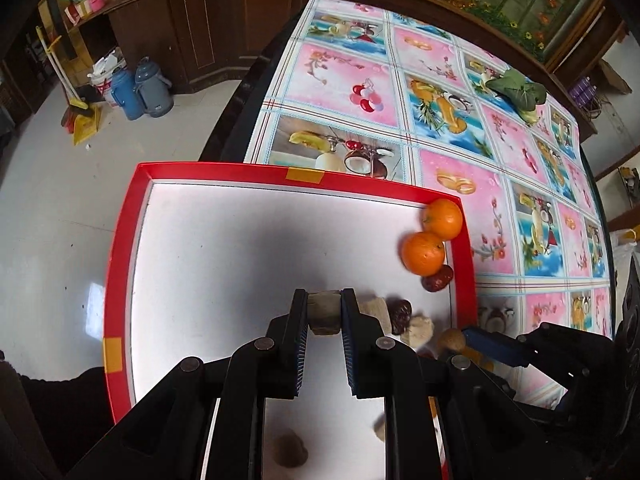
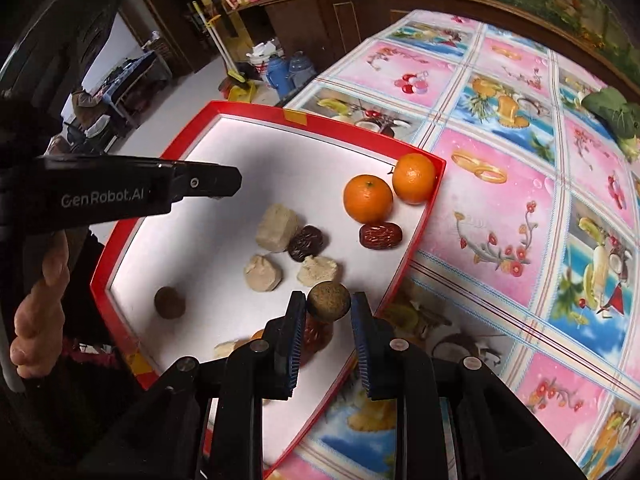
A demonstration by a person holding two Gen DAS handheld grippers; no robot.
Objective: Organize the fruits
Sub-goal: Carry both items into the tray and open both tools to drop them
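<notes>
My left claw [image 1: 324, 312] pinches a beige lump [image 1: 323, 315]; only the right view shows my right claw [image 2: 329, 307] apparently gripping a brown ball [image 2: 329, 300].

It was a lived-in home, likely a dining room. Ahead of the hand-held gripper lay a surface [image 1: 460, 168] under a fruit-print vinyl cloth. Beyond it ran dark wood cabinets [image 1: 224, 28] with cluttered shelves; thermos flasks [image 1: 138, 88], a broom [image 1: 64, 76] and a yellow dustpan [image 1: 86, 126] stood on the pale tiled floor [image 1: 60, 208] to the left.
</notes>
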